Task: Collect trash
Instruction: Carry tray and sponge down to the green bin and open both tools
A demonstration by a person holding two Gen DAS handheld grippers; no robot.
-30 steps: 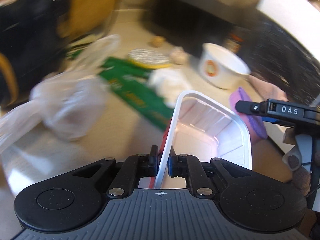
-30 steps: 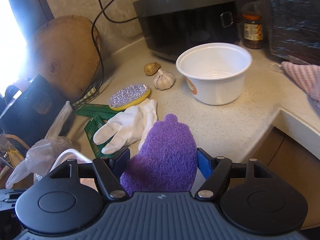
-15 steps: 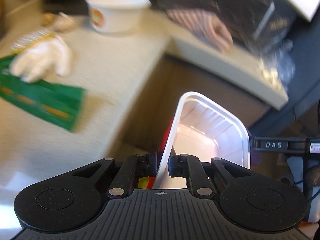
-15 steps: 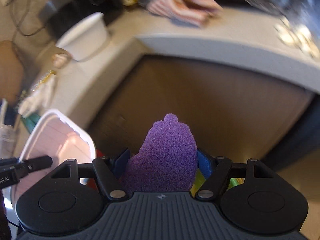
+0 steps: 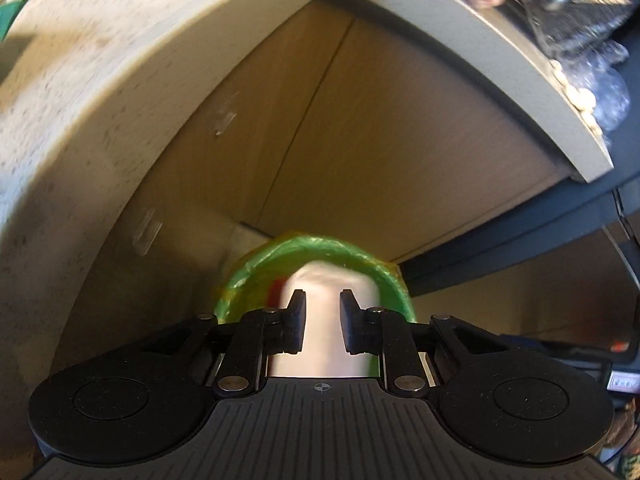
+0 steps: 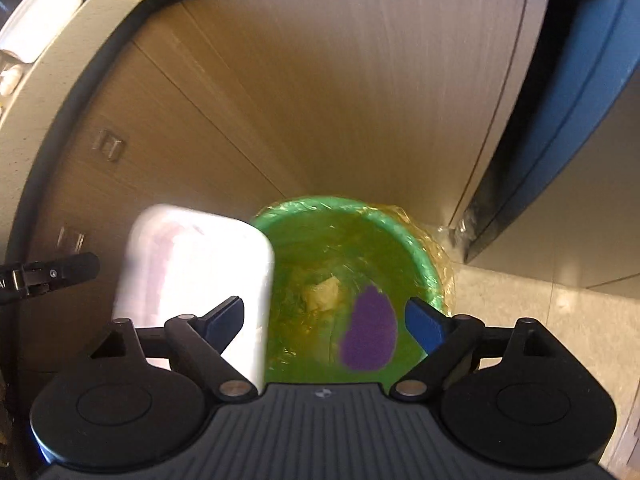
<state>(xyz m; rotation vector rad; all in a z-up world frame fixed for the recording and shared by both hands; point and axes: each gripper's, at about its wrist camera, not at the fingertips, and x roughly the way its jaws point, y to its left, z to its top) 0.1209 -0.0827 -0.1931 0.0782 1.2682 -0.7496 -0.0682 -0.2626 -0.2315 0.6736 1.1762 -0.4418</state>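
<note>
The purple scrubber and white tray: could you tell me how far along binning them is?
Done: the purple scrubber is inside the green bin, clear of the open right gripper. In hand: nothing; the white tray hangs blurred over the rim, left gripper open. Left: the white bowl on the counter.

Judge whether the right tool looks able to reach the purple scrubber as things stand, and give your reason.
Probably yes. The right tool is open directly above the green bin, and the purple scrubber shows between its fingers with nothing over it. The white tray sits off to the left side.
</note>
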